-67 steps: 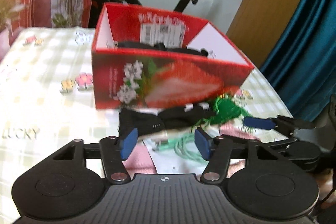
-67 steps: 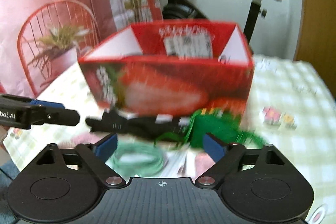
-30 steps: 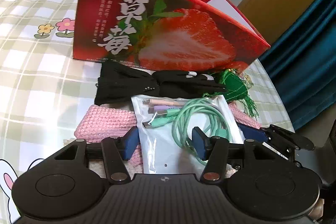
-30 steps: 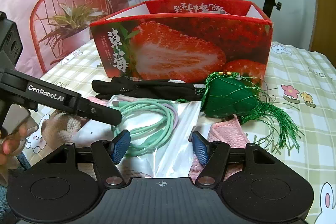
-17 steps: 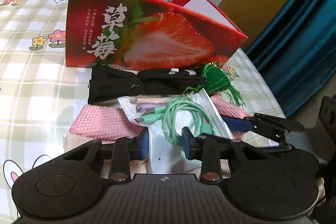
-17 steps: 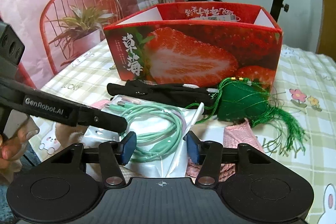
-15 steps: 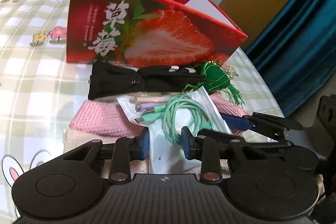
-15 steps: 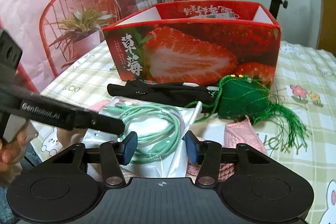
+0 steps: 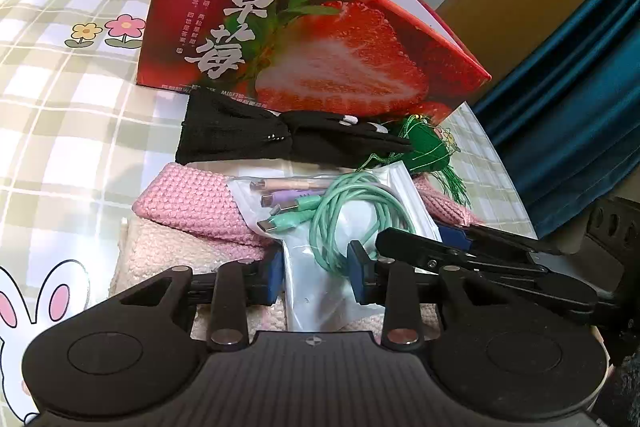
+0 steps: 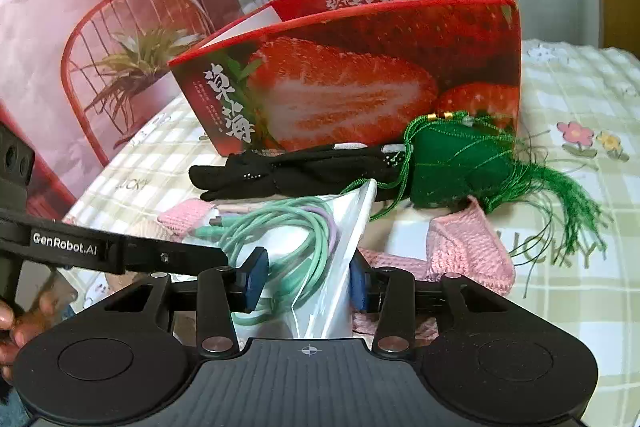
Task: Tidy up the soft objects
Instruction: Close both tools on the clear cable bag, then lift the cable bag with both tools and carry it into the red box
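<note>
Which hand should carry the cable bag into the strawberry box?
Right, probably. The right gripper fingers pinch the cable bag, creasing it. The left gripper straddles it too, but its jaws are opening. The strawberry box sits straight ahead.

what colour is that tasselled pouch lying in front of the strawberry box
Green, with green tassel threads and small gold beads on top; the pouch shows best in the right wrist view.

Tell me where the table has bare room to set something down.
Bare checked tablecloth lies left of the strawberry box and black gloves, and right of the green tassel ornament. The strip before the box is crowded: gloves, pink knit pieces, bagged cables, both grippers.
</note>
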Demonstrator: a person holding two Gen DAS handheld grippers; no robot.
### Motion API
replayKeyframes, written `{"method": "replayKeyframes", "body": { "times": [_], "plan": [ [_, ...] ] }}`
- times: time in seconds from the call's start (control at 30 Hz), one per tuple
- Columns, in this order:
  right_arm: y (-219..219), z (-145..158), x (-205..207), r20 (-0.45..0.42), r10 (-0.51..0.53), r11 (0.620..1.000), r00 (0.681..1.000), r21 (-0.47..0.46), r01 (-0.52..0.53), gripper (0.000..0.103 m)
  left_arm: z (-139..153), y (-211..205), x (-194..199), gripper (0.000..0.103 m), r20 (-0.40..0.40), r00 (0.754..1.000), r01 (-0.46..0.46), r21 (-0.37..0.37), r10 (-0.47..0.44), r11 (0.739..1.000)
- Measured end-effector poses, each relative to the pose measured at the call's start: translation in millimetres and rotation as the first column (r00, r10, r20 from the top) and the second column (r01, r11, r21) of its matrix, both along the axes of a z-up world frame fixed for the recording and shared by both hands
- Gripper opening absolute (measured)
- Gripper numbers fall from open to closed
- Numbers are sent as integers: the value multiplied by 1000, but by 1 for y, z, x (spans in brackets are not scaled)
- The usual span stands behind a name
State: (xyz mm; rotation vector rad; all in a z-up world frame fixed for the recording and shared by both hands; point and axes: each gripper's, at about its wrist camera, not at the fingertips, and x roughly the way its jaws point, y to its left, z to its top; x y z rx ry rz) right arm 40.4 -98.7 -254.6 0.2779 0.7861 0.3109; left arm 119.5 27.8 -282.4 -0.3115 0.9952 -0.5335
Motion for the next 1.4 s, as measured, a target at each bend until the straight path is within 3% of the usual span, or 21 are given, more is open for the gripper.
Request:
{"method": "replayKeyframes", "body": {
  "times": [0.23,0.5,0.93,1.13,1.4],
  "plan": [
    [2,8,-3,26,-2,1000,1000,2,2,31,8,-4,-3,32,51,999,3,-1,-3,1000],
    [-1,19,-9,74,-14,1000,997,19,13,30,26,-3,-8,31,116,993,7,5,-7,1000],
    [-13,83,1,228,-22,1000,973,10,20,30,100,-12,1,32,312,948,47,38,-57,998],
    [-22,112,26,269,-6,1000,963,-8,8,30,127,-17,25,32,335,941,50,25,-55,998],
    [-39,128,86,286,6,1000,958,-27,2,30,139,-29,86,32,332,942,47,39,-58,998]
  ]
}}
